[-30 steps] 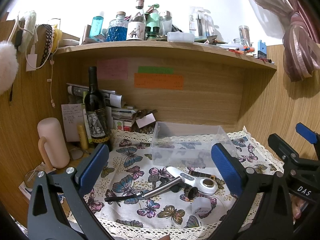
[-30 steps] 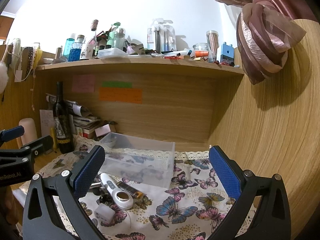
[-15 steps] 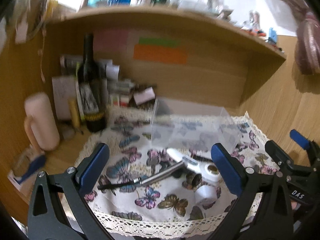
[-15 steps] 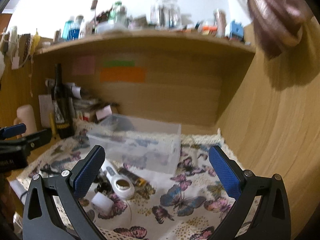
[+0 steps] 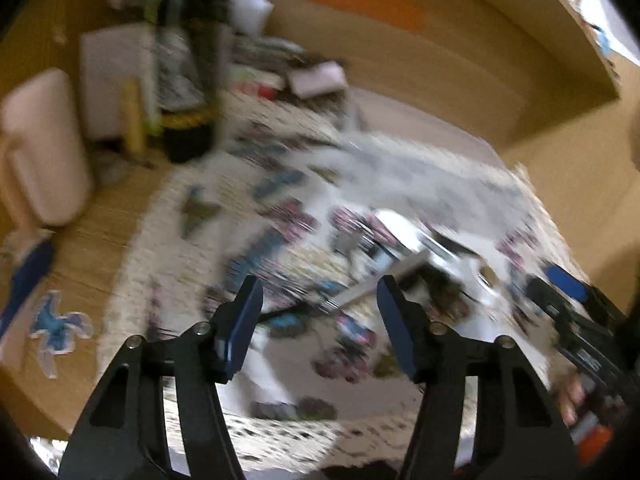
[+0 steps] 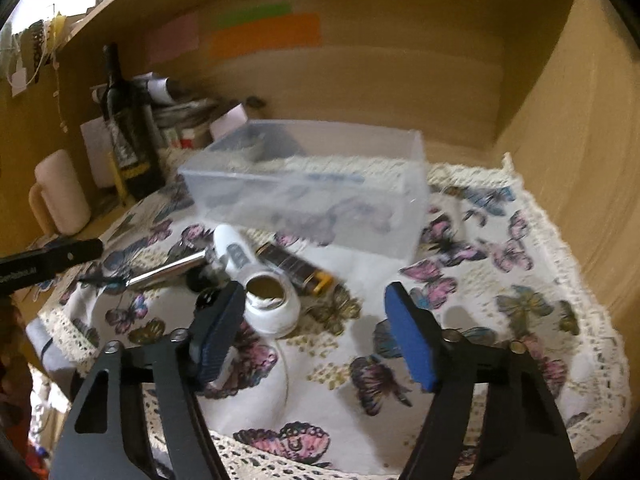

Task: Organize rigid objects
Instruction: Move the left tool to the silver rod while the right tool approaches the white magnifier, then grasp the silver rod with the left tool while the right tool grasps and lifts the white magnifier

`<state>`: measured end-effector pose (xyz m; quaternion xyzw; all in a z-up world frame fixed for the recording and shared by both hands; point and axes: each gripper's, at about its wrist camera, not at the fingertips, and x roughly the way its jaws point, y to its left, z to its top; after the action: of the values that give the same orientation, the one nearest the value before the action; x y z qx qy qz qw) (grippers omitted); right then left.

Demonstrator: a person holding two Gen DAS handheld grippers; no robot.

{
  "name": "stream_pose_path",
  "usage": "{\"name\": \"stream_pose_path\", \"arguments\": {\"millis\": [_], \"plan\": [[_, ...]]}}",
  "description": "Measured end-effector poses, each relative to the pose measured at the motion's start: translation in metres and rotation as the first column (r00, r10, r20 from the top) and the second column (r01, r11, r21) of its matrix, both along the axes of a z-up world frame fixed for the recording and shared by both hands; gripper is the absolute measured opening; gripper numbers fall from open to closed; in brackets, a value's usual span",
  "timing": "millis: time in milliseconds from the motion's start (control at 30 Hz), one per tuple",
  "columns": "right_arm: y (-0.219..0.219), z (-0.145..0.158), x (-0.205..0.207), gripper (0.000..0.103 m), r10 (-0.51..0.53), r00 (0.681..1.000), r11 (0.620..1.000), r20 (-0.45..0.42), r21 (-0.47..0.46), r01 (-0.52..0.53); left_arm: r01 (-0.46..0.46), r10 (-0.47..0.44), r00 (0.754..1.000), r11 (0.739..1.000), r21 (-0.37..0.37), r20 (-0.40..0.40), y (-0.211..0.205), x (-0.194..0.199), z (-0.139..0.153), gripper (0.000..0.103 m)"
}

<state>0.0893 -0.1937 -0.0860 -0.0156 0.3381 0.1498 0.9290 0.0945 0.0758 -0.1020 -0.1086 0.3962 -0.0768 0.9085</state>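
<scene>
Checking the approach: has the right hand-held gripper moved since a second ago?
Yes. The right hand-held gripper has come down and closer to the clear box.

A dark wine bottle stands at ten o'clock beside a pink mug. Coloured paper notes stick to the back panel at twelve o'clock.

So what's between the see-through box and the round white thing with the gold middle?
In the right wrist view, a dark flat stick with a yellow tip lies on the butterfly cloth between the clear box and the white round-headed gadget.
</scene>
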Motion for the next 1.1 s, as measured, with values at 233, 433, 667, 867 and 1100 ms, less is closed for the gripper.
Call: {"name": "stream_pose_path", "arguments": {"millis": [233, 433, 667, 867, 1100], "plan": [[0.012, -0.006, 0.013, 0.058, 0.071, 0.995, 0.997, -0.070, 0.020, -0.070, 0.146, -0.141, 0.988, 0.986, 0.084, -0.064, -0.038, 0.018, -0.008, 0.048], [0.020, -0.018, 0.029, 0.055, 0.095, 0.983, 0.995, -0.155, 0.038, -0.090, 0.185, -0.173, 0.979, 0.975, 0.122, -0.103, -0.053, 0.038, -0.015, 0.039], [0.020, -0.033, 0.050, 0.053, 0.103, 0.962, 0.993, -0.253, 0.090, -0.083, 0.207, -0.187, 0.971, 0.969, 0.135, -0.149, -0.056, 0.058, -0.026, 0.039], [0.030, -0.039, 0.060, 0.052, 0.126, 0.947, 0.991, -0.295, 0.070, -0.110, 0.236, -0.216, 0.960, 0.967, 0.096, -0.179, -0.057, 0.062, -0.032, 0.032], [0.033, -0.041, 0.060, 0.044, 0.159, 0.942, 0.987, -0.294, 0.067, -0.145, 0.230, -0.216, 0.961, 0.971, 0.060, -0.175, -0.053, 0.046, -0.032, 0.016]]}}
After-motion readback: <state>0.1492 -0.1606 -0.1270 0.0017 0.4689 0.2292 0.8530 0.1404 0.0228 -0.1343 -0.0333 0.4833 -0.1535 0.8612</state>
